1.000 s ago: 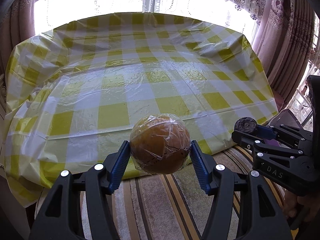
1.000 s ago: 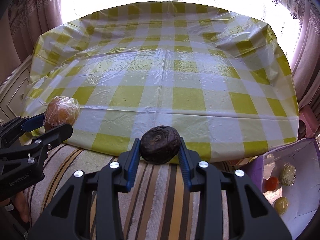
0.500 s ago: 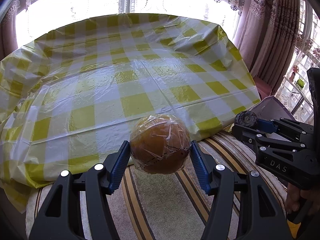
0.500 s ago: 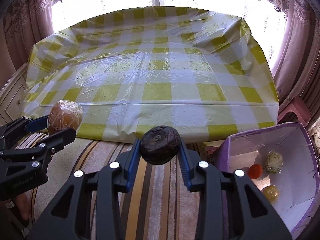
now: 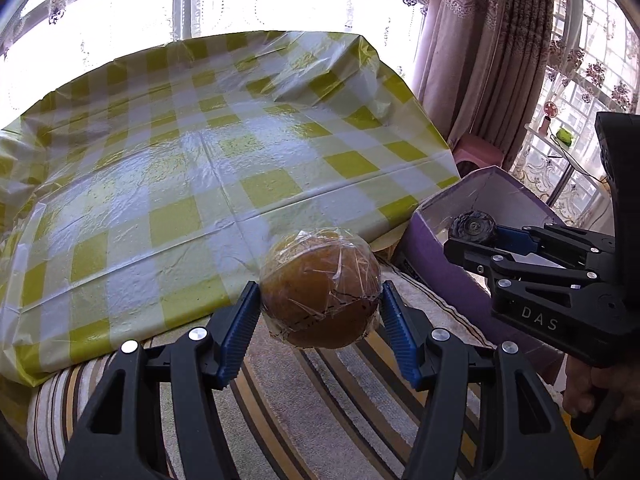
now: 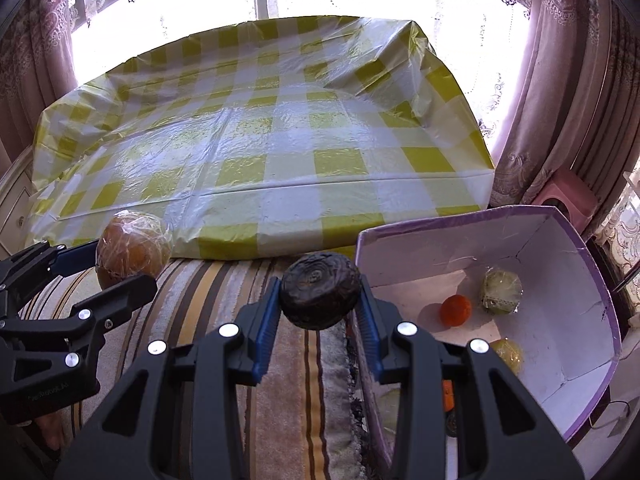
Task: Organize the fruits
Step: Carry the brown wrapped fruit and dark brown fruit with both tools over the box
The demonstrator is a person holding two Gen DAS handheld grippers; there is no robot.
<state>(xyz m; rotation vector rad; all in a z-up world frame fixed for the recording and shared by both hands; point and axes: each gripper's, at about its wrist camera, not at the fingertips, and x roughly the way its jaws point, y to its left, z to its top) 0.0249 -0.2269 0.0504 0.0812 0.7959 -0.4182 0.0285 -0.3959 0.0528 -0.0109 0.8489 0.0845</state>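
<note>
Right wrist view: the purple box (image 6: 560, 360) has swung in just right of the right gripper (image 6: 318, 300) — clamped on a dark wrinkled fruit (image 6: 319, 295). The left gripper (image 5: 320, 304) grips a wrapped orange fruit (image 5: 320, 288) — drop-off looks near.

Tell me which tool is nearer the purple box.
Right. The right tool, gripping a dark fruit, is at the purple box rim; the left tool is farther away, above the striped rug.
</note>
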